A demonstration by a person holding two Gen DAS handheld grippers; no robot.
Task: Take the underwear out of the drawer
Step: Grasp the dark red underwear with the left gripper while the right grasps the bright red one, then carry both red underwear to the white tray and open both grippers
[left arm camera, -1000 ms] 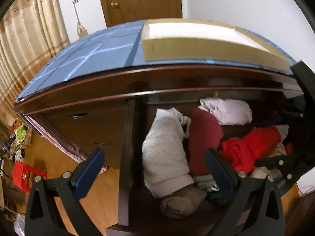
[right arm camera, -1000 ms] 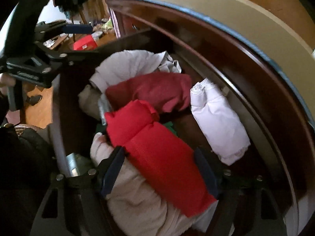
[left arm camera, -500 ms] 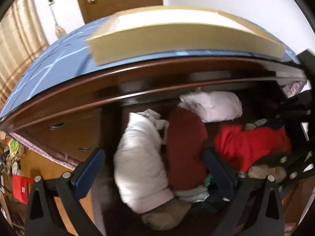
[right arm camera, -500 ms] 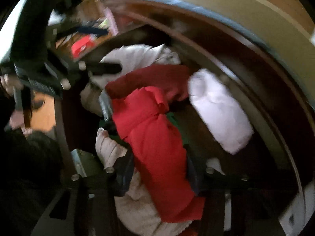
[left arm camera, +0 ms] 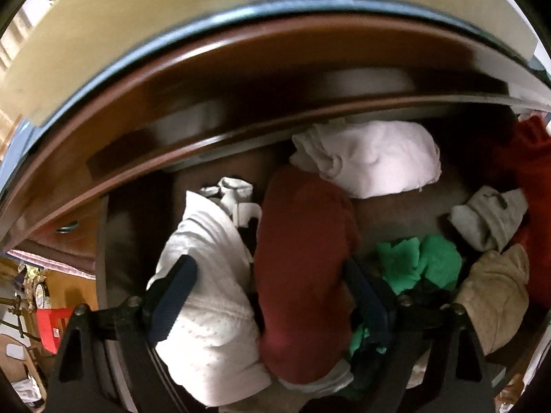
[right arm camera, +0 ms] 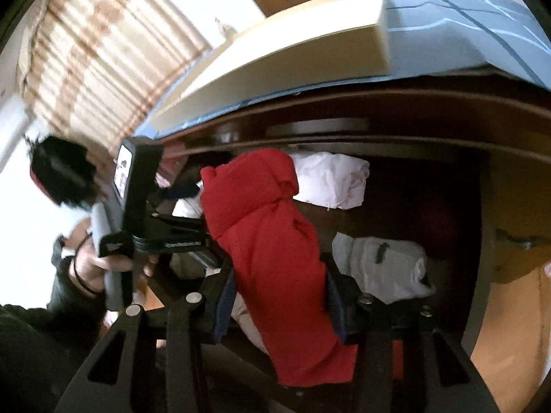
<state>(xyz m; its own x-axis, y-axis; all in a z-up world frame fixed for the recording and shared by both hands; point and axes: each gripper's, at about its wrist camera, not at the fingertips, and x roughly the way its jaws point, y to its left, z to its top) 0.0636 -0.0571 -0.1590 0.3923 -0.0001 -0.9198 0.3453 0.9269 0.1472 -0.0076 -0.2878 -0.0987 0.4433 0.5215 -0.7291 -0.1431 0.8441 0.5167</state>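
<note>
Right wrist: right gripper (right arm camera: 277, 304) jaws clamp red underwear (right arm camera: 272, 241); left gripper (left arm camera: 272, 296) jaws wide.

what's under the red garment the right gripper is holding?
Under the red garment, a strip of pale fabric and the dark drawer interior show. Whatever lies directly beneath is covered.

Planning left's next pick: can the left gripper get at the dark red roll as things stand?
Probably yes: the left gripper is open and already straddles the dark red roll, nothing covering it; the white bundle crowds one finger.

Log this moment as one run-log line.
right gripper: shut on red underwear, raised above drawer | left gripper: open over dark red roll
</note>
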